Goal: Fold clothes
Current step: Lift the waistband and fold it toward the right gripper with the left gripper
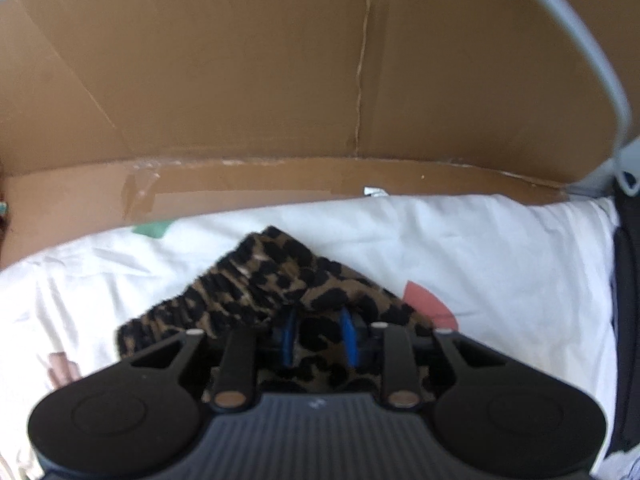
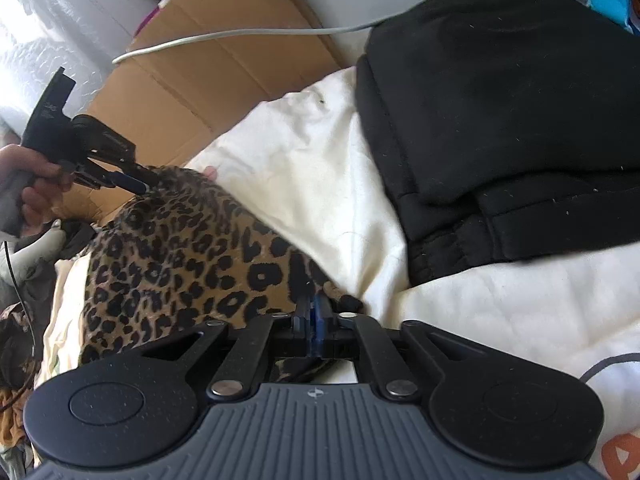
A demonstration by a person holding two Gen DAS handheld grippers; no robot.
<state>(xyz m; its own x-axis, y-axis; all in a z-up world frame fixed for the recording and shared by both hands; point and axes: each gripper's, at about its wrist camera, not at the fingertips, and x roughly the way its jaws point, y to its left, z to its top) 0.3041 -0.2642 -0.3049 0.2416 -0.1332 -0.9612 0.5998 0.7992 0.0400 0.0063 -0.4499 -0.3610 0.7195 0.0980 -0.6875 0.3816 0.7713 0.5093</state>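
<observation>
**Leopard garment gripped at two ends over white bedding**

Leopard-print garment (image 2: pixel 180 264) lies bunched on the white sheet (image 2: pixel 304 184), stretched between the two sets of tongs. Nearest in the right wrist view, the right tongs (image 2: pixel 314 312) are pinched nearly together on one edge of the fabric; a strip of the print also shows beneath the black linkage. In the left wrist view the left tongs (image 1: pixel 320 336) point steeply down, their blue pads partly apart with a fold of the leopard cloth filling the space between them; the pads look to be pressing on it, though the fabric hides the tips. A ribbed band of the garment runs off to the left of those tongs.

From the right side, the left tongs appear again at the far end of the garment, held by a person's hand (image 2: pixel 36 188), with the tip buried in a raised peak of the cloth.

Beside the garment, further along the sheet, rests a folded black garment (image 2: pixel 500 120) with a cuffed hem. The sheet carries pale printed shapes, one pink, one green. Beyond the bedding stands a brown cardboard panel (image 1: pixel 280 80) with a vertical crease, and a grey cable (image 2: pixel 240 36) runs across in front of it. Rolls of bubble wrap (image 2: pixel 52 20) stand at the far left.
</observation>
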